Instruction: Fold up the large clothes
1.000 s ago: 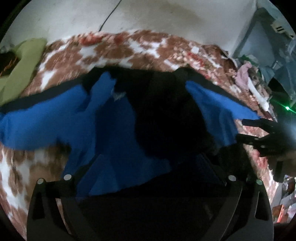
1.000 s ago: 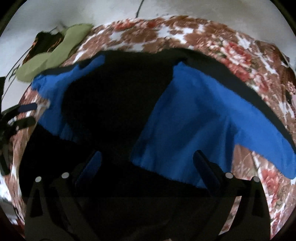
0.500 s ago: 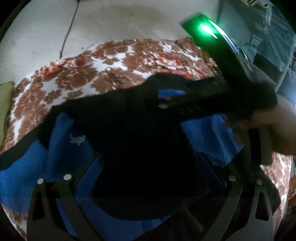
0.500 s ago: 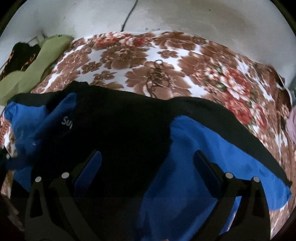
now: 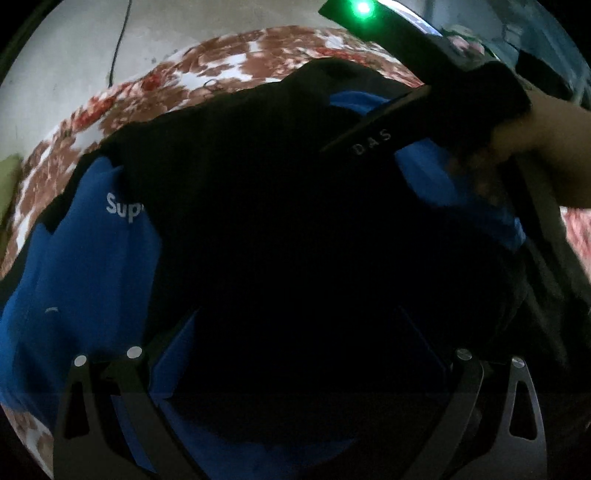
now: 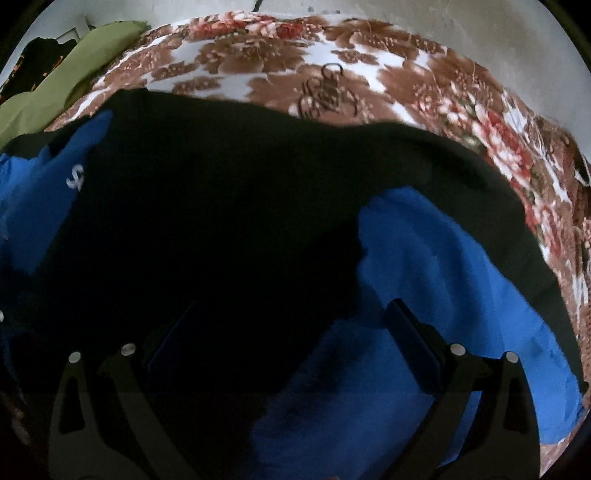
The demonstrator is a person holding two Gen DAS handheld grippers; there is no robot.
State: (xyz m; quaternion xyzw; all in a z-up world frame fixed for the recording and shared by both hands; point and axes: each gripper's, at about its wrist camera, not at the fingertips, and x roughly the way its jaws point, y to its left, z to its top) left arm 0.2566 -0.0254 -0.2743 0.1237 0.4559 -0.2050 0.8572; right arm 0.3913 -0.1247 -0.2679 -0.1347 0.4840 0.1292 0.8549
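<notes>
A large black and blue garment (image 5: pixel 258 206) with white lettering lies on a floral bedspread (image 5: pixel 236 74). It also shows in the right wrist view (image 6: pixel 229 206), its blue panel (image 6: pixel 443 280) at the right. My left gripper (image 5: pixel 299 332) is open, fingers spread low over the dark middle of the garment. My right gripper (image 6: pixel 291 325) is open too, fingers spread over the black and blue cloth. In the left wrist view the right gripper's body (image 5: pixel 424 92) with a green light and the hand holding it reach in from the upper right, over the garment.
The floral bedspread (image 6: pixel 332 74) runs behind the garment to a pale wall (image 6: pixel 443 22). A green cloth (image 6: pixel 62 81) and a dark item lie at the far left. A black cable (image 5: pixel 120 40) hangs on the wall.
Both grippers have moved forward and down onto the garment, which now fills both views. The right gripper has come across in front of the left camera. Both stay open.
</notes>
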